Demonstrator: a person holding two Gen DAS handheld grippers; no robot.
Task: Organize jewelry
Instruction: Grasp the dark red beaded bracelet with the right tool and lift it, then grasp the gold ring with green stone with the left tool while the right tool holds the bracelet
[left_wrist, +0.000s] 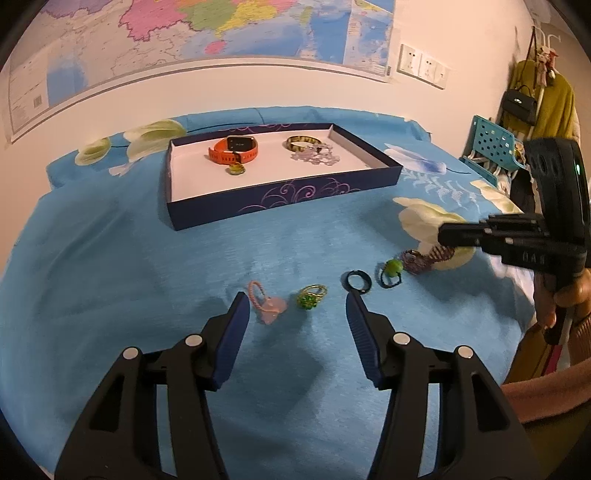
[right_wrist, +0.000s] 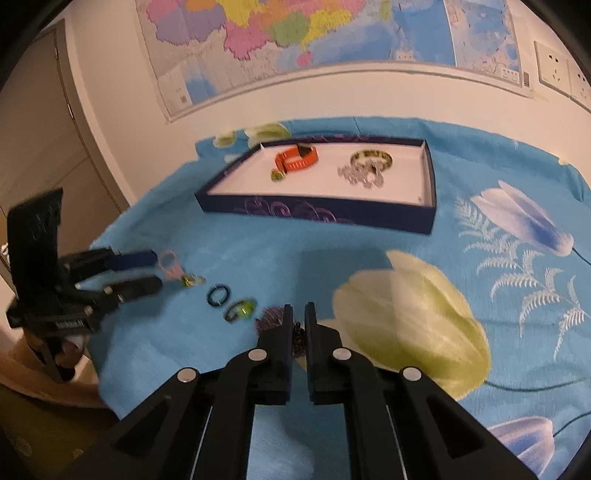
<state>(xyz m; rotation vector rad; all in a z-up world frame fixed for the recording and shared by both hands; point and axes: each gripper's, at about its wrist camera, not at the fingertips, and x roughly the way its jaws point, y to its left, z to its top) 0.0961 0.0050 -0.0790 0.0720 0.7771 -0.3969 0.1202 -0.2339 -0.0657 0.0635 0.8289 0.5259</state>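
A dark blue box (left_wrist: 280, 201) (right_wrist: 317, 214) holds an orange watch (left_wrist: 232, 149), a gold bangle (left_wrist: 303, 142), a silver chain (left_wrist: 317, 157) and a small green pendant (left_wrist: 235, 170). On the blue cloth lie a pink charm (left_wrist: 267, 304), a green-gold ring (left_wrist: 311, 295), a black ring (left_wrist: 356, 281), a green-bead ring (left_wrist: 390, 271) and a purple beaded bracelet (left_wrist: 424, 260). My left gripper (left_wrist: 297, 299) is open above the pink charm and green-gold ring. My right gripper (right_wrist: 298, 314) is shut on the purple bracelet (right_wrist: 269, 319).
A flower-print blue cloth (left_wrist: 147, 295) covers the table. A map (left_wrist: 184, 37) hangs on the wall behind. A teal plastic chair (left_wrist: 491, 144) and a coat rack with bags (left_wrist: 535, 96) stand at the right. A door (right_wrist: 44, 129) is at the left.
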